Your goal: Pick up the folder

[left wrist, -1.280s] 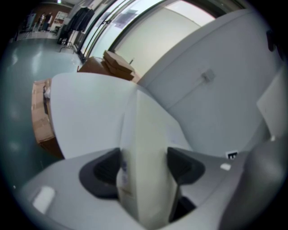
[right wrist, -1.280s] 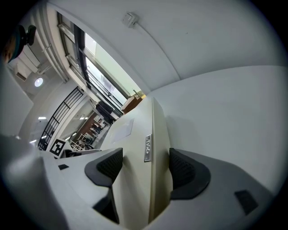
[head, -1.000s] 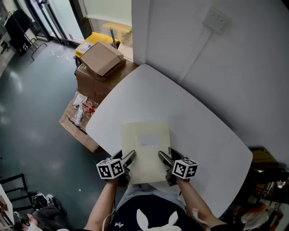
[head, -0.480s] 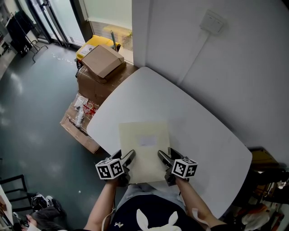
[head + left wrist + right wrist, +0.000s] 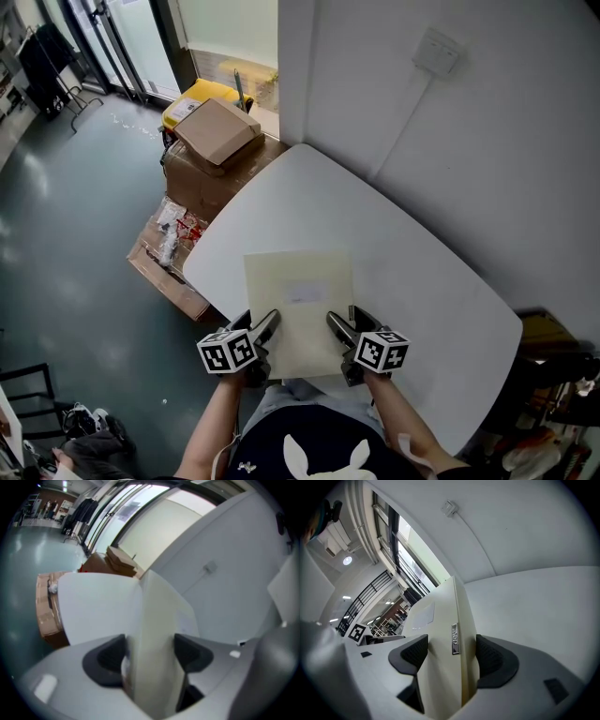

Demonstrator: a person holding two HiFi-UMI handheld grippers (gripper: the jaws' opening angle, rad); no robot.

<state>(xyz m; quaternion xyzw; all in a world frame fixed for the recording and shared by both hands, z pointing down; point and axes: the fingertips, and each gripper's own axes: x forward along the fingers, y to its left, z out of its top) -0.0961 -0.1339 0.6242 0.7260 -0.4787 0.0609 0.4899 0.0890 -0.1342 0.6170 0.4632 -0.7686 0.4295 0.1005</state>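
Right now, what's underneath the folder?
White table shows around the folder, clamped at its near edge by the left gripper and right gripper. The tabletop directly beneath is hidden by it.

There is one folder (image 5: 298, 309), with one pale label (image 5: 302, 293) on its face and one metal tag (image 5: 454, 639) on its edge. There are two grippers, the left gripper (image 5: 266, 326) and the right gripper (image 5: 337, 326). Each has two jaws, four in all, and one marker cube: the left cube (image 5: 228, 351) and the right cube (image 5: 381, 351). There is one desk (image 5: 412, 272). One wall plate (image 5: 436, 51) has one cable (image 5: 402, 122) running from it. Two cardboard boxes are stacked, the top box (image 5: 217, 129) and the lower box (image 5: 199, 178). One flat carton (image 5: 161, 267) lies on the floor (image 5: 75, 244). There is one yellow bin (image 5: 195, 97) and one person (image 5: 300, 450).
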